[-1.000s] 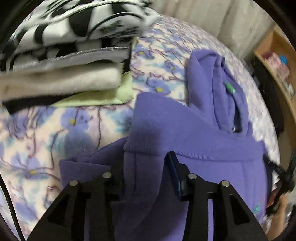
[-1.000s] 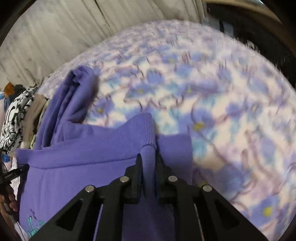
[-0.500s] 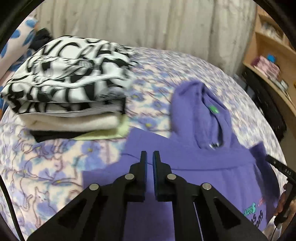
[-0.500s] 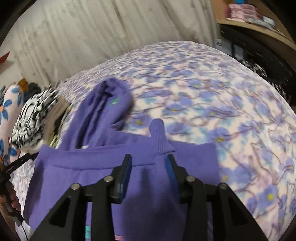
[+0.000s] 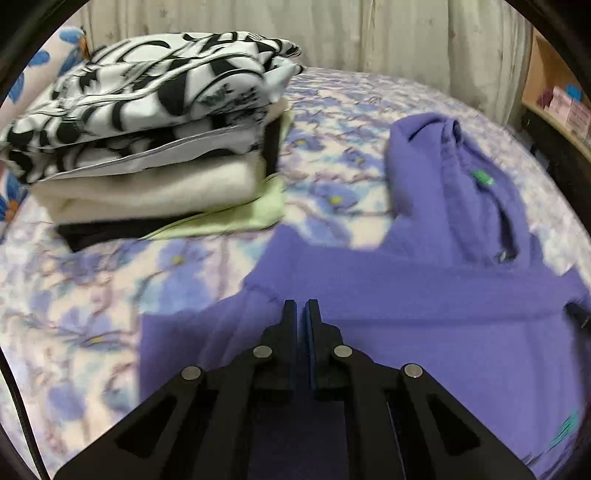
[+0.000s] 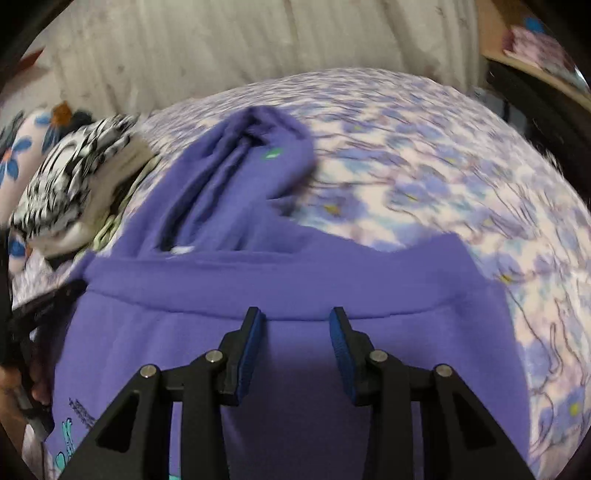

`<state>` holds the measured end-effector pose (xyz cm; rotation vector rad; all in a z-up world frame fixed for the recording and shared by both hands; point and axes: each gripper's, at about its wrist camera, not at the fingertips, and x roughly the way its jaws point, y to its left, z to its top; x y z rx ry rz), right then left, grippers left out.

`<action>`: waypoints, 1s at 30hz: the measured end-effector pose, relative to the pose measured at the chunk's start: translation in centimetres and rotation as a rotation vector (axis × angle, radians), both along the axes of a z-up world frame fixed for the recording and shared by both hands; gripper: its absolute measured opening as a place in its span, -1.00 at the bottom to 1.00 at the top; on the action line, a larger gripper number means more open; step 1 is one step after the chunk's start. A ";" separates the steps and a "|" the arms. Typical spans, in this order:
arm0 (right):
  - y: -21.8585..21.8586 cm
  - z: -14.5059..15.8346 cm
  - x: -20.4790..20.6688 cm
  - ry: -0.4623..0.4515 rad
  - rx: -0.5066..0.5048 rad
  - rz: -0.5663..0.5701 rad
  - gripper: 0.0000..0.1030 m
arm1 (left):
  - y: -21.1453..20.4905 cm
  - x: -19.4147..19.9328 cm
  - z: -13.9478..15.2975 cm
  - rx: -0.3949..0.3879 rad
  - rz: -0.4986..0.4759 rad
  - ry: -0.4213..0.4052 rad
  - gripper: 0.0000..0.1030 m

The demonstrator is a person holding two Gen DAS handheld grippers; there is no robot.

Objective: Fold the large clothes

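A purple hoodie (image 5: 424,317) lies flat on the flowered bed, hood (image 5: 454,177) pointing away, sleeves folded across the body. It also shows in the right wrist view (image 6: 295,354), with its hood (image 6: 255,162) at the far end. My left gripper (image 5: 302,314) is shut and empty, held above the hoodie's left part. My right gripper (image 6: 297,325) is open and empty, above the folded sleeve band near the hoodie's right side.
A stack of folded clothes (image 5: 147,140), black-and-white print on top, sits on the bed at the left, also in the right wrist view (image 6: 77,184). The flowered bedspread (image 6: 443,166) stretches right. A curtain (image 5: 332,33) hangs behind. A wooden shelf (image 5: 561,99) stands at the right.
Both grippers let go of the hoodie and rose and drew back. The left one went from open to shut and empty. The right one went from shut on cloth to open.
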<state>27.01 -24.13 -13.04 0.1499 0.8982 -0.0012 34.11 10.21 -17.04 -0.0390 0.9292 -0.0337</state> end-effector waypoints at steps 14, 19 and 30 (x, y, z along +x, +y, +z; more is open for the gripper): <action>-5.3 -0.2 -1.3 0.059 -0.016 -0.098 -0.50 | 0.6 -3.1 0.2 0.093 -0.023 0.013 -0.91; -5.5 1.3 -1.7 0.096 0.045 -0.094 -0.49 | 0.5 -3.1 1.8 0.081 -0.033 0.066 -0.36; -2.8 7.3 -3.5 0.100 0.083 0.005 -0.48 | -2.6 -6.7 9.7 0.129 -0.128 -0.014 0.46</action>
